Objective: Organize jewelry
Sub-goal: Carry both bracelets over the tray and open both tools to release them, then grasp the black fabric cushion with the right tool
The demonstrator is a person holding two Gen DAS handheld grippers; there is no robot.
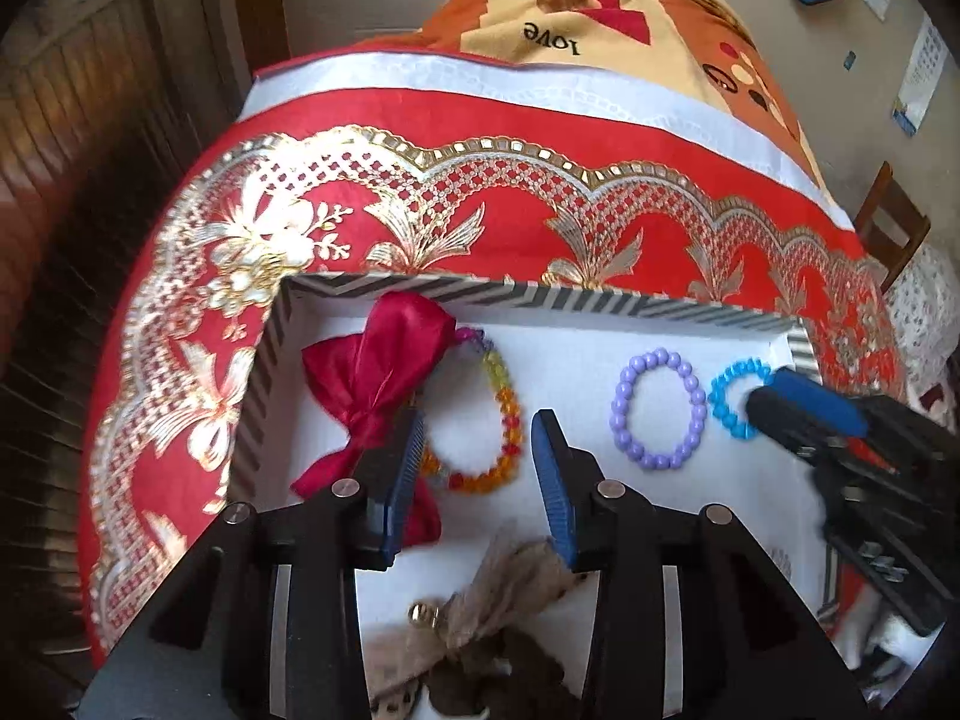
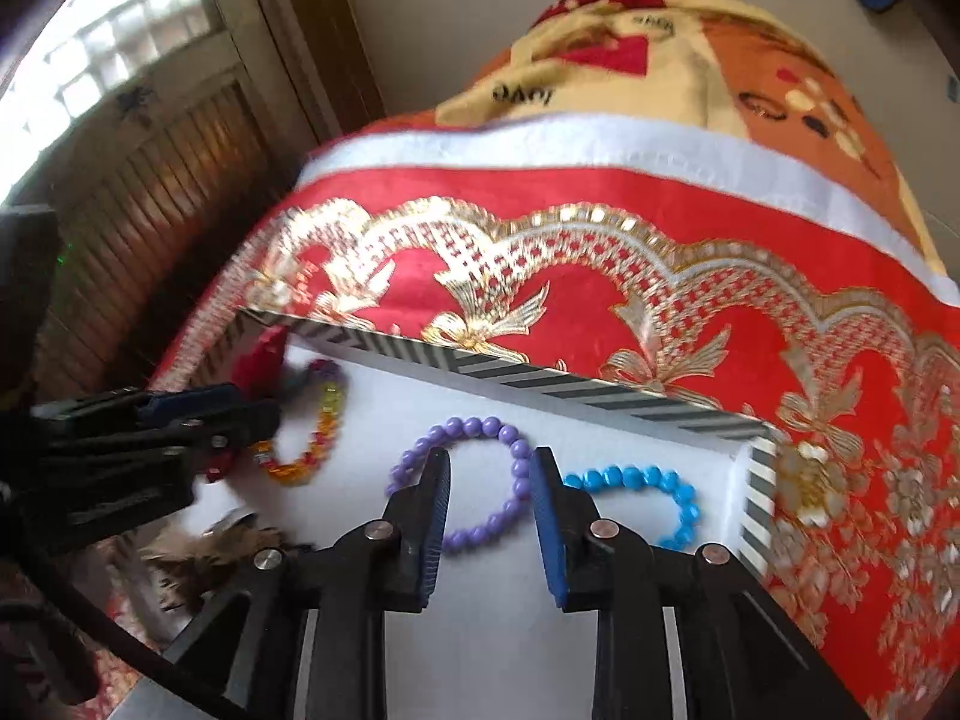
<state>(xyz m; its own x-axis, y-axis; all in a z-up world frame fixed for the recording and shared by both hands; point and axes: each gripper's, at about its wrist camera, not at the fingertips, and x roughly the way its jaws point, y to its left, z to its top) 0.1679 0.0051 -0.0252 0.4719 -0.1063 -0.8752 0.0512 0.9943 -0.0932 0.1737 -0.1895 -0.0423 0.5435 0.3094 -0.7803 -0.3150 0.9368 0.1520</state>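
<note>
A white tray with a striped rim [image 1: 540, 295] [image 2: 600, 396] lies on a red and gold cloth. In it lie a rainbow bead bracelet [image 1: 507, 414] [image 2: 327, 420], a purple bead bracelet [image 1: 659, 409] [image 2: 516, 468], a blue bead bracelet [image 1: 729, 399] [image 2: 666, 489] and a red bow [image 1: 384, 372]. My left gripper [image 1: 477, 429] is open and empty, its jaws over the rainbow bracelet. My right gripper [image 2: 489, 462] is open and empty over the purple bracelet's right side; it also shows in the left wrist view [image 1: 780, 396] over the blue bracelet.
A burlap bow with a small bell [image 1: 480, 600] and a brown fuzzy piece [image 2: 204, 558] lie at the tray's near end. A patterned blanket [image 1: 600, 12] lies behind the red cloth [image 1: 480, 138]. A wooden door [image 2: 150, 192] stands left, a chair [image 1: 894, 222] right.
</note>
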